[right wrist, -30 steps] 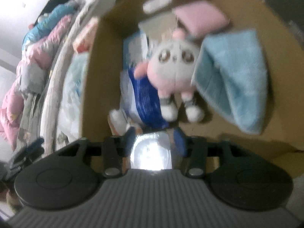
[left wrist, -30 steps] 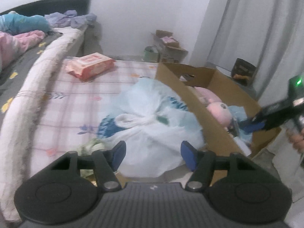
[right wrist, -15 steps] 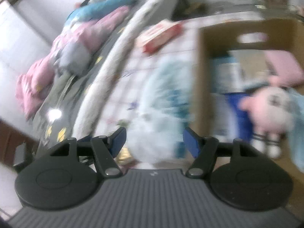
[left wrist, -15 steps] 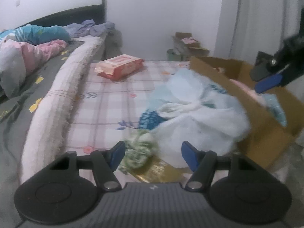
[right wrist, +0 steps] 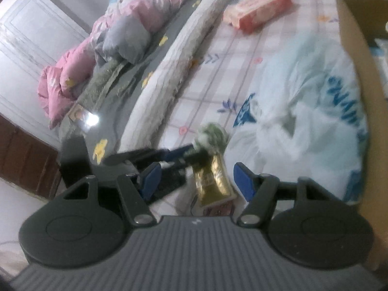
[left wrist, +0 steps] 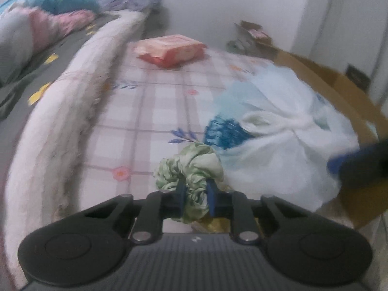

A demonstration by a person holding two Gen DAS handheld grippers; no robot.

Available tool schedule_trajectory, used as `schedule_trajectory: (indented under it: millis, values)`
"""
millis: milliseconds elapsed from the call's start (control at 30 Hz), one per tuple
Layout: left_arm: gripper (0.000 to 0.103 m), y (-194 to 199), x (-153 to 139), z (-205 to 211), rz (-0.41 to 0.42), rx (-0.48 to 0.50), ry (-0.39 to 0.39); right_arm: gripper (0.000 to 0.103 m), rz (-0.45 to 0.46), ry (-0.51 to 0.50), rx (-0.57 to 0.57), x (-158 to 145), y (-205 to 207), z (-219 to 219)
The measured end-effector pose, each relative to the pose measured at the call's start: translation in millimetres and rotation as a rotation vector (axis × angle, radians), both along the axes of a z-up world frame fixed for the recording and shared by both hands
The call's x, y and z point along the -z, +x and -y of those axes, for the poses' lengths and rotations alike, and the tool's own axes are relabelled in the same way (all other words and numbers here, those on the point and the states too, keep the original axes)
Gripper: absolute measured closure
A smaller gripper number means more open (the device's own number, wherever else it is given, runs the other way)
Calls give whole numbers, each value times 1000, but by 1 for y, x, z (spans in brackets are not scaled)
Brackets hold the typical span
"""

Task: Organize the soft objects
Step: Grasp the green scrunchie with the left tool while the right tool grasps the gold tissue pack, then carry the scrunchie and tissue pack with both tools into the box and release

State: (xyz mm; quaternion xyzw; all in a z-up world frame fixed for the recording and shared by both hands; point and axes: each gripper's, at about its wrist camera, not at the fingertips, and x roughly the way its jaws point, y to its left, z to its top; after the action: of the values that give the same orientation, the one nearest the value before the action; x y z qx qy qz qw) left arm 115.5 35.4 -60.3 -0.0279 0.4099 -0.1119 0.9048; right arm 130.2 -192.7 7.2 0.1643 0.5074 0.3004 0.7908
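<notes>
Already the green scrunchie (left wrist: 191,167) is pinched between the blue pads of the left gripper (left wrist: 196,197), whose jaws are drawn in close around a fold of the ruffled fabric — a grip taken on the near edge, presumably because the bulk of the cloth would slip out of a wider hold. Whether the scrunchie is lifted off the checked sheet (left wrist: 150,111) or only gathered on it cannot be told from these views. Beside it, to the right, a knotted white plastic bag (left wrist: 286,145) is slumped against the wall of the cardboard box (left wrist: 339,89), which is judged to be the collecting place, being set at the bed's edge within easy reach.

The right gripper (right wrist: 195,181) is held wide apart and grasps nothing; it is poised over a gold foil packet (right wrist: 214,181) lying just below the scrunchie, probably so that this can be taken next. A pink packet (left wrist: 171,51) is left further up the sheet.
</notes>
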Motion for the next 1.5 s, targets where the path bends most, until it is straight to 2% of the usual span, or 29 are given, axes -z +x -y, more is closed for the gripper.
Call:
schedule_trajectory:
  millis: [133,267,533,667,733,800,933,1167,1333,1500]
  values:
    - [87,-9,-9,-23,19,-62,-20,37,5,-61,-42,16,-4,-25]
    - [87,-18,-11,-41,5,-102,-40,37,31,-186,-113,32,-8,-60]
    - [87,-34,-7,-54,-10,-121,-53,39,39,-345,-162,68,-5,-93]
    - [87,-36,-6,-57,-10,-130,-63,40,44,-368,-168,78,-4,-98]
    - [87,-38,-5,-57,-15,-134,-79,47,50,-382,-169,83,-4,-99]
    - [87,-40,-6,-56,-19,-131,-100,50,78,-393,-171,83,-7,-100]
    - [87,-47,-19,-53,0,-127,-113,51,84,-346,-154,76,-12,-91]
    - [87,-58,-65,-37,89,-88,-172,51,100,-169,-111,41,-31,-58]
    - [87,-55,-104,0,163,8,-193,51,151,-91,-46,10,-53,-17]
    - [87,-46,-132,62,213,149,-205,51,226,-53,95,-22,-79,52]
